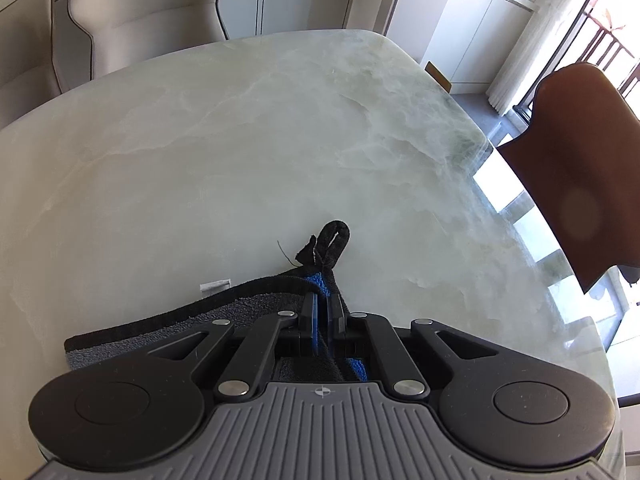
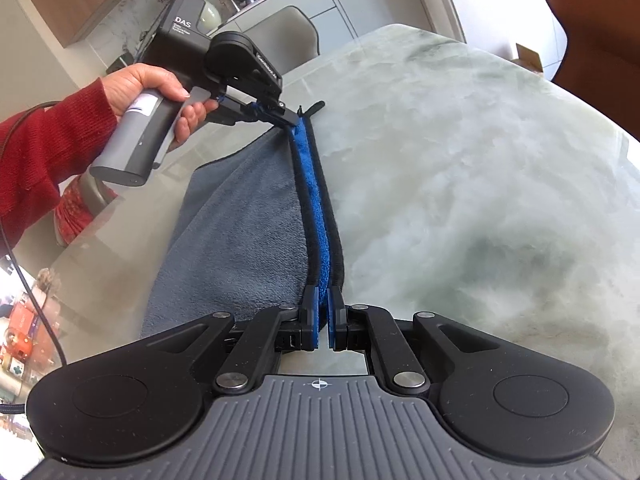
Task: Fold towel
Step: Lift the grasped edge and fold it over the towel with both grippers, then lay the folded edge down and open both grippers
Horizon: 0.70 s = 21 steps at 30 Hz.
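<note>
My left wrist camera sits just behind its gripper [image 1: 322, 304], tilted steeply down, close over the marble table [image 1: 240, 140]. My right wrist camera looks along its fingers [image 2: 308, 300] at a shallower angle, across to the left gripper [image 2: 290, 120]. Both share the towel [image 2: 240, 220] edge and tabletop.

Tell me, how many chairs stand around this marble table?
3 at least: two cream upholstered chairs at the pale marble table's far side, one brown leather chair at its right end. Others may be hidden.

Marble table [image 1: 248, 128], cream chairs [image 1: 152, 4], possibly leather brown chair [image 1: 580, 168].
</note>
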Tool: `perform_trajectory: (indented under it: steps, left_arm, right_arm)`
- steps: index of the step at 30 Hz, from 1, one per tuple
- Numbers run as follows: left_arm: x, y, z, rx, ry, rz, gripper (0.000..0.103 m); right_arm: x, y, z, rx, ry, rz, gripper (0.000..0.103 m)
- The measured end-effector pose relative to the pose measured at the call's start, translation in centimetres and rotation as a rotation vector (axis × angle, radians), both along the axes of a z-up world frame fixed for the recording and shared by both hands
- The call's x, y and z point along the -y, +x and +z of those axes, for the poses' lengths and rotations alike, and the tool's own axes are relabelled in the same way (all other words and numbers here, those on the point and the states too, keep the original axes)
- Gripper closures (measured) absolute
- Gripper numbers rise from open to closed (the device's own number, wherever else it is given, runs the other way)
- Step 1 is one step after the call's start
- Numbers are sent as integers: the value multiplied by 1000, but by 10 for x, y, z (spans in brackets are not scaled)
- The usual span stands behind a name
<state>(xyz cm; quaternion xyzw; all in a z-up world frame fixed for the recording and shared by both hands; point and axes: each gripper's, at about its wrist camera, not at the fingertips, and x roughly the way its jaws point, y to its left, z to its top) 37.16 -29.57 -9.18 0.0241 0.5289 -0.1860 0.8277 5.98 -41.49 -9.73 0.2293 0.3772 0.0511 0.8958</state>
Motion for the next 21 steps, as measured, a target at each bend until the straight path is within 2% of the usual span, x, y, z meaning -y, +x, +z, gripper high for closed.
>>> perform_trajectory:
  steps: [9, 15, 17, 21]
  left_arm:
    - [1, 1, -4, -8, -15, -10, 97]
    - [-2, -3, 4, -8, -37, -22, 73]
    - [-7, -10, 11, 17, -37, -23, 62]
    - [-30, -37, 25, 88, -61, -19, 51]
  right_arm:
    - [-10, 9, 1, 12, -26, 35, 95]
    - [-12, 14, 4, 3, -63, 34, 94]
    - [-16, 16, 7, -7, -101, 35, 94]
    - [-22, 21, 18, -13, -185, 53, 93]
